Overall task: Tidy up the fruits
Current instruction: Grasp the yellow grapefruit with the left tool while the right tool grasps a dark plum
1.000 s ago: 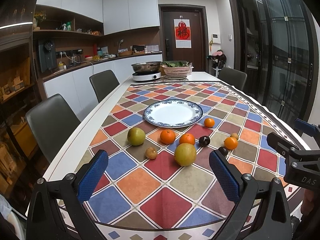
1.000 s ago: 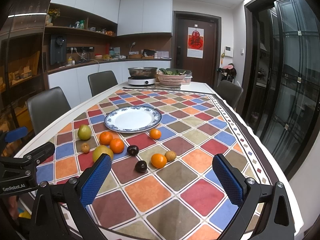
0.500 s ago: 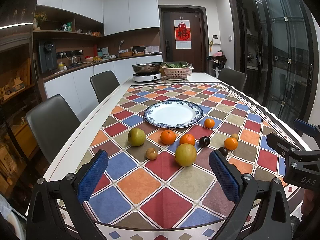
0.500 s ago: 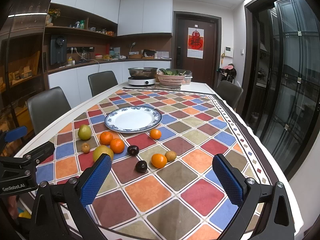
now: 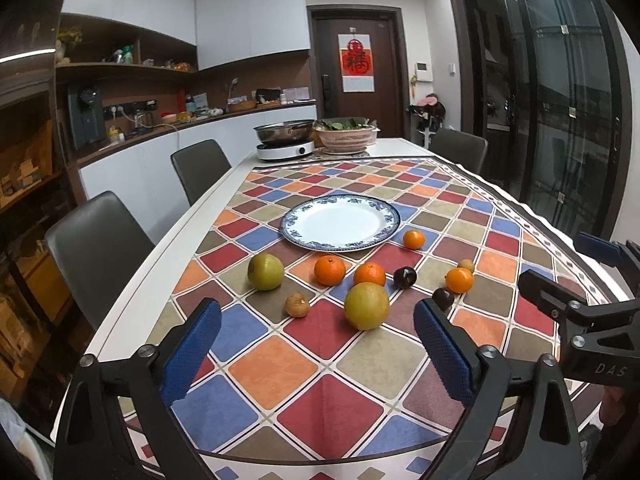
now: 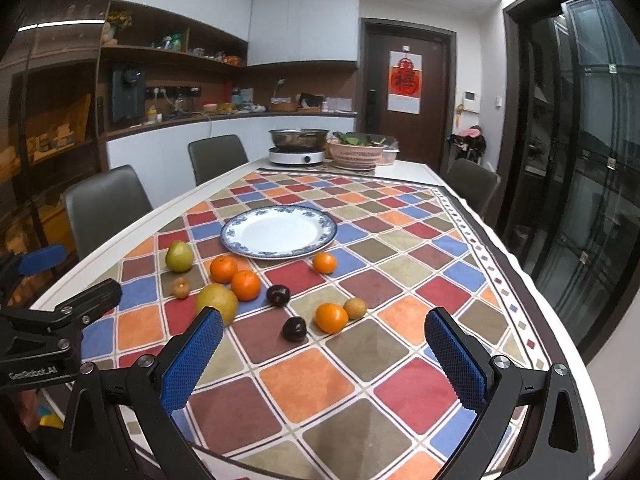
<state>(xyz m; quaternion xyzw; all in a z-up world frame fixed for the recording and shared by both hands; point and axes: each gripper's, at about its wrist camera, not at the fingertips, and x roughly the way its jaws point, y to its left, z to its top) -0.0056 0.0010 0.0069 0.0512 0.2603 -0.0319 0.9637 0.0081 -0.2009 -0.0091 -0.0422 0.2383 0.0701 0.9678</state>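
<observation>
On the worktop in front of you, a chequered cloth is lying under everything, and all the fruit is sitting on it, none on the plate.

You are holding the left gripper low over the near edge, its blue pads wide apart and gripping nothing. You are holding the right gripper the same way just beside it, pads wide apart, nothing between them.

The plate is resting past the fruit, toward the middle of the cloth, with a blue rim and a bare white centre.

The yellow pear is lying nearest the left gripper. The green pear is sitting further left, apart from the rest. Two oranges are sitting side by side between the pears and the plate, the right one just behind the yellow pear. A third orange is lying just beside the plate's rim, and a fourth is touching a small brown fruit. Two dark plums are lying between the oranges, one nearer you than the other. Another small brown fruit is sitting between the two pears.
</observation>
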